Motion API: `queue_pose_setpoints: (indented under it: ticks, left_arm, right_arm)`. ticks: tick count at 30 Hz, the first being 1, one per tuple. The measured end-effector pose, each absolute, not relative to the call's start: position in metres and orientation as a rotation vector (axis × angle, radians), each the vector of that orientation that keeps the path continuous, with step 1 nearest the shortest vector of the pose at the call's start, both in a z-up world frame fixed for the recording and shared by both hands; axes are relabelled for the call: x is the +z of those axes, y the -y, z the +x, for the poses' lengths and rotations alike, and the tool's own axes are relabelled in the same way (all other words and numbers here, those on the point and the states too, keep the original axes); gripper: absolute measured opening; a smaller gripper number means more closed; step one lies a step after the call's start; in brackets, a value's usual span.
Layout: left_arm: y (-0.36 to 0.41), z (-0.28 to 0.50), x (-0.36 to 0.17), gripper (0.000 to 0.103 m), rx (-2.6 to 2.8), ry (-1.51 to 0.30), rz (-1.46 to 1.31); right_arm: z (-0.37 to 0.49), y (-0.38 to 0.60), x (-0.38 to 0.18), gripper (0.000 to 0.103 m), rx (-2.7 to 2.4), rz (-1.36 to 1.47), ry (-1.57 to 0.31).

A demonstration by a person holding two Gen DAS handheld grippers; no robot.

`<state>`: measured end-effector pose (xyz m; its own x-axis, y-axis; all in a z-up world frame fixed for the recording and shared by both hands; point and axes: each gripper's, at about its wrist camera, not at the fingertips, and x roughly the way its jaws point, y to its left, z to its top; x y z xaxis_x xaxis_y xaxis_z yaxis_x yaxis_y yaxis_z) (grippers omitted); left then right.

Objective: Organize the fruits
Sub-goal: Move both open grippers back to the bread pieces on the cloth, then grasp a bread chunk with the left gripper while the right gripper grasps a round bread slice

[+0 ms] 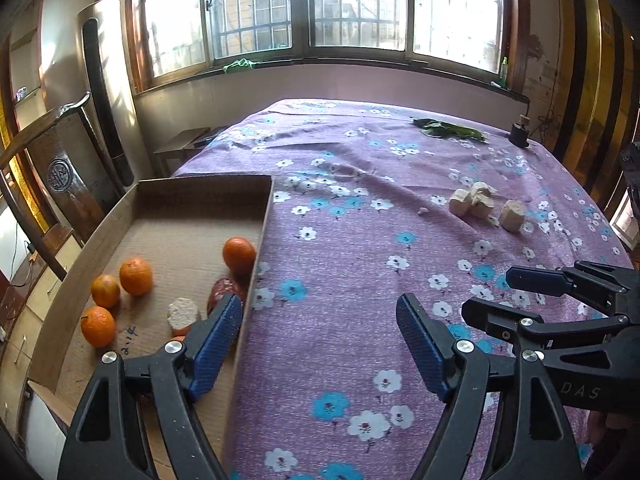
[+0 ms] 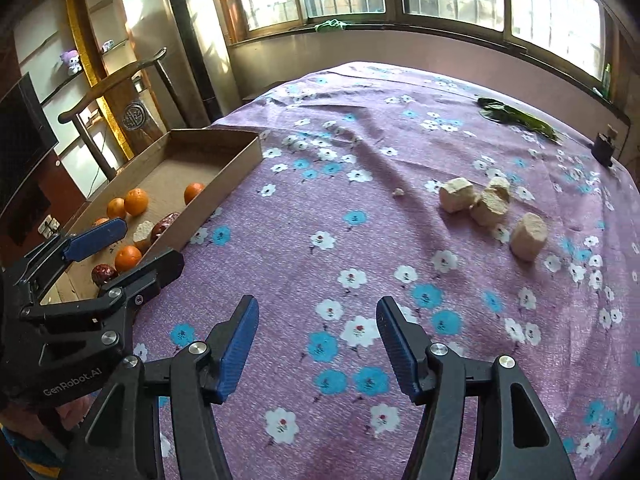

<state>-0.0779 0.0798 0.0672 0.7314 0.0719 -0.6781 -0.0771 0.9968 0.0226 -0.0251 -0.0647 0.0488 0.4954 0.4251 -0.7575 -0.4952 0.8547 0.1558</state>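
**Fruit in the box, pale chunks out on the cloth**

The cardboard tray [image 1: 262, 216] sits at the left edge of the table, on the purple floral cloth [image 1: 360, 280]. It is a shallow rectangle, and its long axis runs away from the cameras toward the window, with the near end cut off behind the left gripper [image 1: 320, 344].

Inside the tray lie four oranges in the left wrist view: one [image 1: 239, 255] against the right wall, and three grouped toward the left wall [image 1: 136, 276] [image 1: 105, 290] [image 1: 97, 326]. A dark red fruit [image 1: 224, 290] rests just beside the right wall, touching a pale cut chunk [image 1: 183, 312]. The right wrist view adds a second dark red fruit [image 2: 104, 274] near the tray's front end, next to another orange [image 2: 128, 258].

Four pale chunks stay out on the cloth, well apart from the tray: three clustered and touching [image 2: 456, 195] [image 2: 489, 208] [image 2: 500, 186], and one [image 2: 529, 236] a little nearer. A small crumb [image 2: 398, 193] lies to their left. Green leaves [image 2: 516, 118] lie near the far edge.

The left gripper's jaws are spread wide with nothing between them (its left finger overlaps the tray wall in view). The right gripper [image 2: 318, 344] is likewise spread and empty, held over bare cloth.
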Motion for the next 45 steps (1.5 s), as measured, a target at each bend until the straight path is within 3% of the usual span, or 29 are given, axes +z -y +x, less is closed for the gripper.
queue_pose_setpoints:
  ticks: [16,45]
  left_arm:
    - [-0.028,-0.048,0.068,0.079,0.014,-0.758,0.025]
    - [-0.017,0.038,0.047,0.079,-0.056,-0.901,-0.029]
  right_arm:
    - [-0.008,0.140,0.042,0.071,0.441,-0.021,-0.907]
    - [0.039,0.177,0.042,0.075,0.356,0.003,-0.902]
